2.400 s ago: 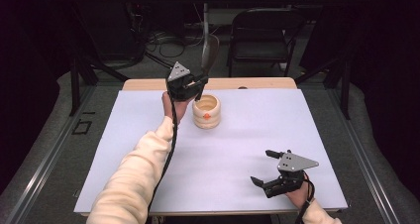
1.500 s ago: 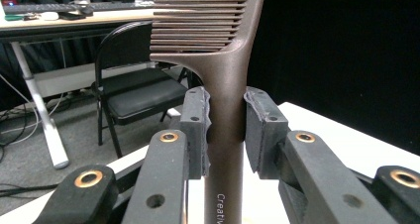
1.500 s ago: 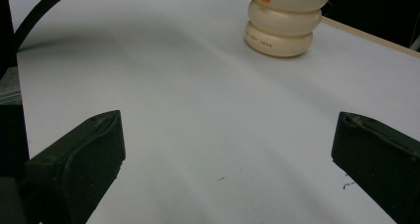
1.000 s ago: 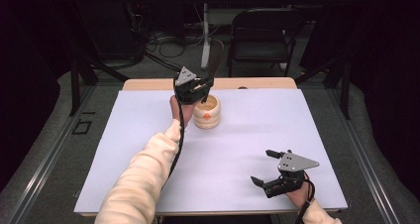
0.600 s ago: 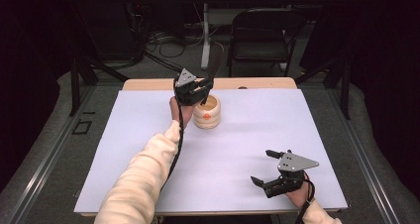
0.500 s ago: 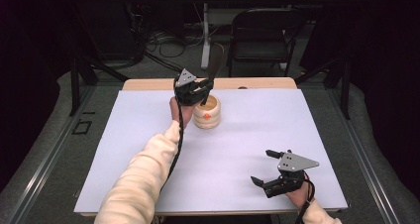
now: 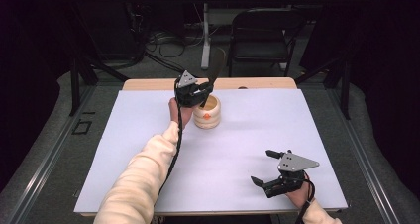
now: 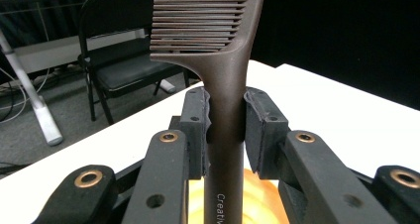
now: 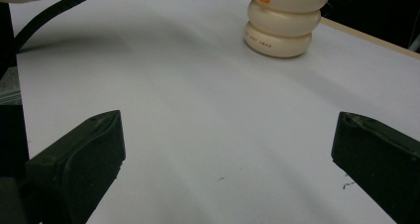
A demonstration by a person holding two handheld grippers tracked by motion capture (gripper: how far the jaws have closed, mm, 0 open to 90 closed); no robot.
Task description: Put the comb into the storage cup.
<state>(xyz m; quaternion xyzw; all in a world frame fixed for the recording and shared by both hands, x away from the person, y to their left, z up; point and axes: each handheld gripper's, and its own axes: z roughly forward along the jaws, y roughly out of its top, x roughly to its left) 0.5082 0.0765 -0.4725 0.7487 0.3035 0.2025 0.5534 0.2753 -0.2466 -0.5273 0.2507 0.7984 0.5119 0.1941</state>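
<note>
A dark brown comb [image 8: 225, 85] stands upright, teeth uppermost, its handle clamped between the pads of the left gripper [image 7: 200, 92], right above the mouth of a cream ribbed cup [image 7: 206, 115] near the table's [image 7: 124, 149] twelve o'clock edge. Off at five o'clock from the cup, well apart, the right gripper [image 7: 265, 167] rests low over the white tabletop with its jaws spread wide, holding nothing.

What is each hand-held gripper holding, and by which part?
Left hand-held gripper clamps a brown comb by its handle, below the teeth. Right hand-held gripper holds nothing.
</note>
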